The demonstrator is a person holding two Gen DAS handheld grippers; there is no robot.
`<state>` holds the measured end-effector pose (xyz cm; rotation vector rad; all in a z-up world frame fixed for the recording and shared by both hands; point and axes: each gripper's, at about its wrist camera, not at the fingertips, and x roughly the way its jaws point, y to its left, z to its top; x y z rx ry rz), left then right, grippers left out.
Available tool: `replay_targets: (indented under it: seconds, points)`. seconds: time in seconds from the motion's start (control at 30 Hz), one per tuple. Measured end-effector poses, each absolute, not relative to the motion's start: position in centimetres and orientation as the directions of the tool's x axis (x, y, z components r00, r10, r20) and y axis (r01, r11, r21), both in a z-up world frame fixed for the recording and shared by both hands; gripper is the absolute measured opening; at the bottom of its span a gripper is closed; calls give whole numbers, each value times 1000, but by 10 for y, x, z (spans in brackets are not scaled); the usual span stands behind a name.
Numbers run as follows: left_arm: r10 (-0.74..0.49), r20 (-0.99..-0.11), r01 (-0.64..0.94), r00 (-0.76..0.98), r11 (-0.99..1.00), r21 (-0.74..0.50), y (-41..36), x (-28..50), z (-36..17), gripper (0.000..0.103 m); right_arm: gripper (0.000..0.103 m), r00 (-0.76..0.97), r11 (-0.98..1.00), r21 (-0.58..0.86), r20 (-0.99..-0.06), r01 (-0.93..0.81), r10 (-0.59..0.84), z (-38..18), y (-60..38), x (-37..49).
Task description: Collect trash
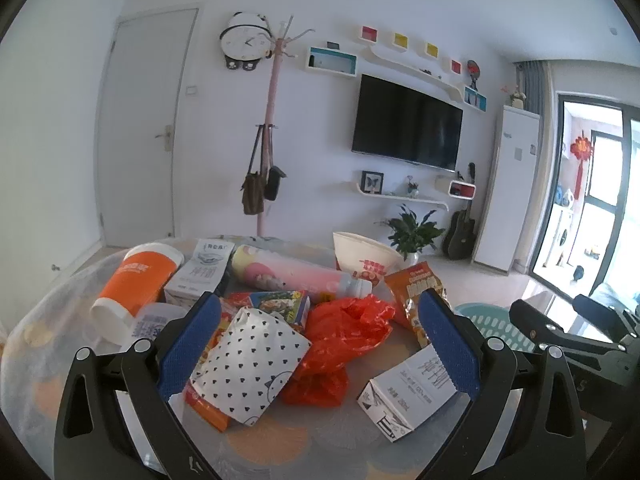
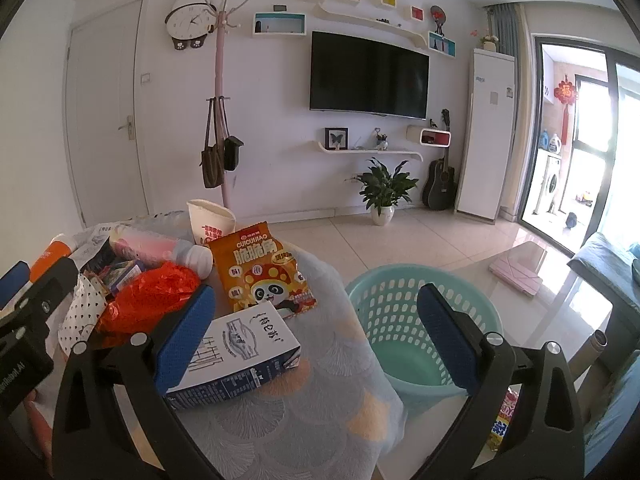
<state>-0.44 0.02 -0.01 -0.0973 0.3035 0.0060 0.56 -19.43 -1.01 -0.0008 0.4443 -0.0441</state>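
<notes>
Trash lies heaped on a cloth-covered table [image 1: 276, 440]: a white paper bag with black hearts [image 1: 248, 368], a red plastic bag [image 1: 340, 344], a white milk carton [image 1: 408, 396], an orange snack packet [image 1: 416, 292], a pink bottle [image 1: 292, 272], an orange cup [image 1: 132, 284] and a paper bowl [image 1: 364, 256]. My left gripper [image 1: 320, 340] hangs open above the heart bag and red bag. My right gripper [image 2: 316, 336] is open too, over the table's right edge, its left finger above the milk carton [image 2: 236, 352]. A teal laundry basket [image 2: 384, 308] stands empty on the floor beside the table.
A colourful wrapper [image 2: 504, 420] lies on the floor by the basket. A glass coffee table [image 2: 560, 292] with a pink folder [image 2: 518, 272] and a sofa [image 2: 608, 264] are to the right. A potted plant [image 2: 384, 192] and guitar [image 2: 440, 184] stand by the far wall.
</notes>
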Motion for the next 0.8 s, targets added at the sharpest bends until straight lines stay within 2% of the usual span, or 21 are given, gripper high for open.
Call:
replay_targets:
  seconds: [0.17, 0.33, 0.37, 0.4, 0.47, 0.53, 0.67, 0.8]
  points:
    - [-6, -268, -18, 963, 996, -90, -5, -11, 4, 96, 95, 896, 1000, 6, -443, 26, -21, -12, -195, 6]
    - [25, -287, -65, 958, 989, -130, 21, -26, 12, 96, 95, 888, 999, 3, -457, -40, 37, -8, -192, 5]
    - [39, -297, -86, 954, 985, -148, 33, -31, 15, 96, 92, 884, 998, 5, -463, -68, 63, -8, -192, 3]
    - [47, -303, -101, 952, 981, -164, 43, -35, 17, 96, 82, 878, 995, 13, -469, -96, 91, -10, -191, 2]
    - [77, -337, -147, 938, 972, -186, 70, -43, 20, 96, 72, 851, 986, 34, -499, -166, 161, -16, -191, -1]
    - [92, -389, -189, 917, 958, -218, 98, -50, 19, 96, 64, 823, 981, 20, -541, -193, 173, -25, -188, -4]
    - [55, -469, -219, 881, 928, -302, 142, -59, 5, 95, 64, 739, 964, 82, -627, -253, 247, -45, -182, -1]
    - [-39, -556, -204, 830, 907, -368, 165, -51, -13, 93, 64, 627, 950, 186, -717, -249, 305, -66, -183, 18]
